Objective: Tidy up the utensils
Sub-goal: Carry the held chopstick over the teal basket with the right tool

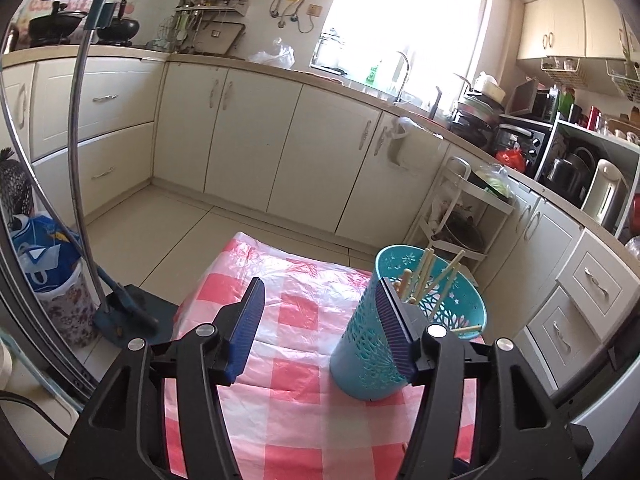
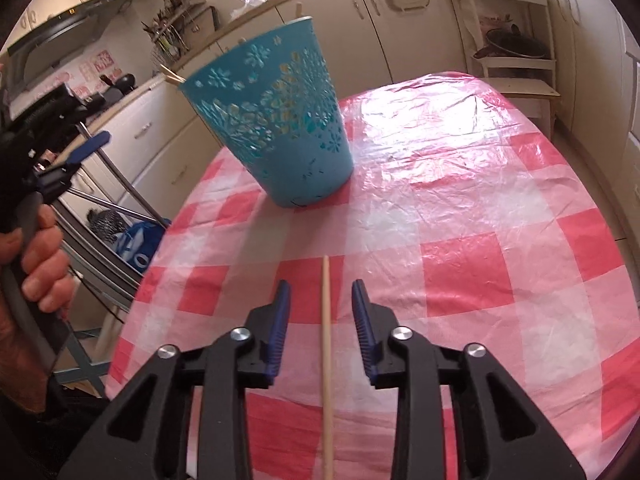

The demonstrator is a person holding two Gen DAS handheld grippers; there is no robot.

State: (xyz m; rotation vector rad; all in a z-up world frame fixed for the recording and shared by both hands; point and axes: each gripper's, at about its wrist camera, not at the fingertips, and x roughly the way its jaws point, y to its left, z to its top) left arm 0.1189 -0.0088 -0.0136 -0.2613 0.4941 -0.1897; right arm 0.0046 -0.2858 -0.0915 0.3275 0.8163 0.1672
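Right wrist view: we see the right gripper [image 2: 320,316] jaws spread around a chopstick [image 2: 327,344], its near end cut off; left gripper [image 1: 320,320] jaws released, one finger hiding part of the teal holder [image 1: 360,344]

A home kitchen: cream cabinets [image 1: 256,136], sink faucet [image 1: 402,76], pans on the stove [image 1: 56,26].

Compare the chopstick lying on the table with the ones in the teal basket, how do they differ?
The loose chopstick lies flat on the checked tablecloth; the basket chopsticks lean at angles. The loose one is alone, between the open right tool fingers; the others sit together inside the teal basket. All are pale wooden sticks.
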